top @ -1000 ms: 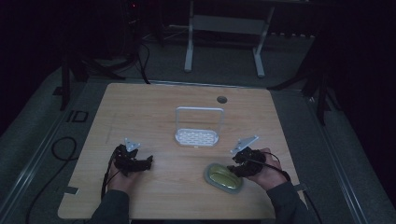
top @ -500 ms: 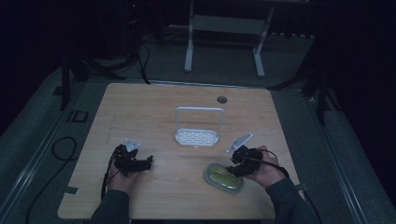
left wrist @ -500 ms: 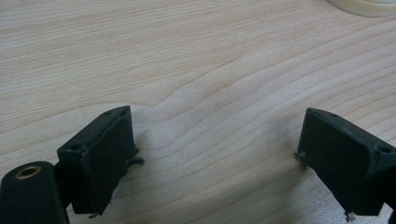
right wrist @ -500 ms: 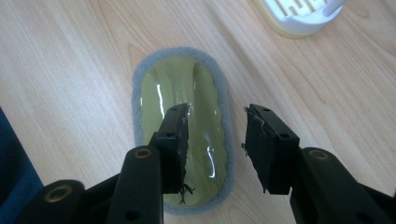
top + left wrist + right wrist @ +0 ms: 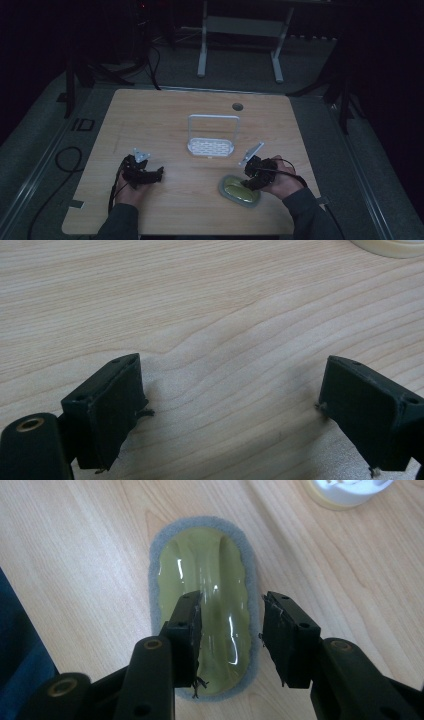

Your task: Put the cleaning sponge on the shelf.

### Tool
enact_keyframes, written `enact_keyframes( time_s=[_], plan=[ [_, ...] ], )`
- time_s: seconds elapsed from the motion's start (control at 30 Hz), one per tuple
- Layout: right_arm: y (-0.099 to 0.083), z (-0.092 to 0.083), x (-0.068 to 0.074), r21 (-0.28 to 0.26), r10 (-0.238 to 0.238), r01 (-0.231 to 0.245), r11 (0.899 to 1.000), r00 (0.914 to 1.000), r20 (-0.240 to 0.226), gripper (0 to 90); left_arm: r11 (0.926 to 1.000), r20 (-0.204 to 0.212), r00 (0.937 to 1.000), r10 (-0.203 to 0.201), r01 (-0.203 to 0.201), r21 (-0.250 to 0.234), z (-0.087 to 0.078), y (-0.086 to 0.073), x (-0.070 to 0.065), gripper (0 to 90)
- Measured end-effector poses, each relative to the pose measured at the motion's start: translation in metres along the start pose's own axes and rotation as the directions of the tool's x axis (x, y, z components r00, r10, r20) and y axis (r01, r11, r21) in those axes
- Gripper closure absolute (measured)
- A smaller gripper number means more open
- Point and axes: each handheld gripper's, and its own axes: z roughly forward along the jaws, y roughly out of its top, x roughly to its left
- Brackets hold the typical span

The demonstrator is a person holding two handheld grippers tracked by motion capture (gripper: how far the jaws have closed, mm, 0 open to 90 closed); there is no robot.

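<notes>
Across the middle of the high view lies a pale wooden table (image 5: 165,115), with a dark floor and a white metal frame (image 5: 240,30) beyond its far edge. Near the table's centre stands a small white rack (image 5: 211,146) with a perforated base and an upright hoop handle, and a round grommet hole (image 5: 237,106) sits toward the upper right of the tabletop. At lower left of the frame, a hand grips the left gripper (image 5: 156,173), low over bare wood, well apart from the rack. At lower right, the right gripper (image 5: 243,184) hangs over the right end of an oval green sponge (image 5: 235,189) with a grey edge, which lies flat near the table's front edge, just below and right of the rack. Looking along the left gripper (image 5: 230,410) in its own view, the two black jaws are spread wide with nothing but wood grain between them; a sliver of a pale rounded rim (image 5: 390,247) shows at the upper right corner. Seen from the right gripper (image 5: 230,630) view, the jaws are parted and straddle the near part of the sponge (image 5: 205,565), whose glossy green top fills the gap between them; whether they touch it I cannot tell, and the white rack (image 5: 350,491) peeks in at upper right
</notes>
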Motion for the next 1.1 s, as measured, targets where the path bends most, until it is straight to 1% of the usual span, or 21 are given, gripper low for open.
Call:
enact_keyframes(
  time_s=[0.13, 0.4, 0.7, 0.97, 1.1],
  plan=[
    [0.002, 0.003, 0.0, 0.024, -0.013, 0.013, 1.0, 0.9998, -0.012, 59.0, 1.0, 0.0, 1.0, 0.001, -0.001, 0.0, 0.0, 0.0, 0.0, 10.9],
    [0.005, 0.006, 0.0, 0.063, -0.023, 0.025, 0.998, 0.9992, -0.033, 59.2, 1.0, 0.0, 1.0, 0.0, 0.0, 0.0, 0.0, 0.0, 0.0, 10.9],
    [0.011, 0.011, 0.001, 0.103, -0.035, 0.041, 0.994, 0.9977, -0.059, 62.2, 1.0, 0.0, 1.0, 0.0, 0.0, 0.0, 0.0, 0.0, 0.0, 10.9],
    [0.014, 0.015, 0.003, 0.14, -0.053, 0.063, 0.988, 0.996, -0.073, 64.6, 1.0, 0.0, 1.0, 0.001, -0.001, 0.0, 0.0, 0.0, 0.0, 10.9],
    [0.017, 0.017, 0.003, 0.167, -0.06, 0.073, 0.983, 0.995, -0.079, 65.8, 1.0, 0.0, 1.0, 0.001, -0.001, 0.0, 0.0, 0.0, 0.0, 10.9]
  ],
)
